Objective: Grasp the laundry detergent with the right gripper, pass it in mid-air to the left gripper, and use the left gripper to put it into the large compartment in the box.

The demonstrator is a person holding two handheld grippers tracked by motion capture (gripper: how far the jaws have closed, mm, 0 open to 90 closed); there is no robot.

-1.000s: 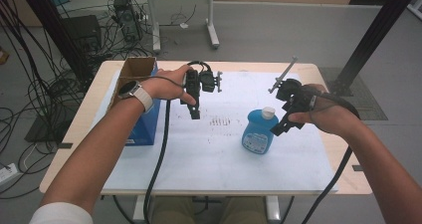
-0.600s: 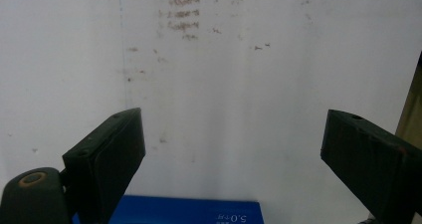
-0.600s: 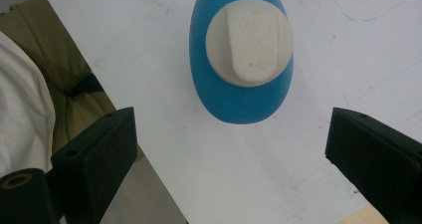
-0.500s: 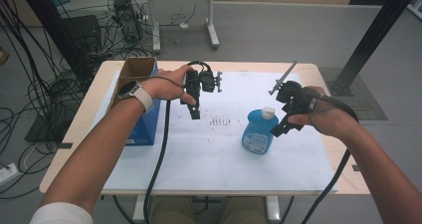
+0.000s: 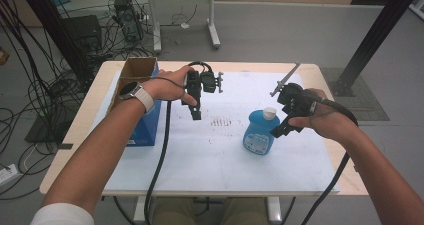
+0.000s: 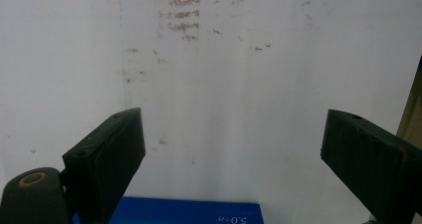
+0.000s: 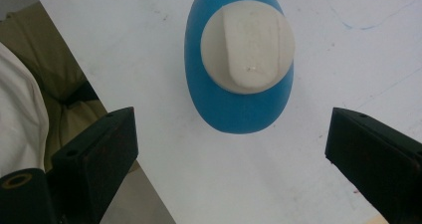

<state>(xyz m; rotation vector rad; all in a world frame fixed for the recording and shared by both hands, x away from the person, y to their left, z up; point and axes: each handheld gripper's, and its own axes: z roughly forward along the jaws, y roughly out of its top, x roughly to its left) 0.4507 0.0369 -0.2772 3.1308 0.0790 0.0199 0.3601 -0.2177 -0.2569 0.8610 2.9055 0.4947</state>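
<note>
The right gripper [image 5: 278, 131] hangs wide open over the blue plastic bottle with a white cap [image 7: 239, 64], nothing held. Coming down off-centre, it could tip it. The left gripper [image 5: 196, 116] gapes empty too.

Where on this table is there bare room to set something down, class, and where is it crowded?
Free: the white sheet near the person, in front of the blue bottle, and the far right corner behind the right gripper. Crowded: the left edge, with the blue box, cardboard box and left gripper.
</note>
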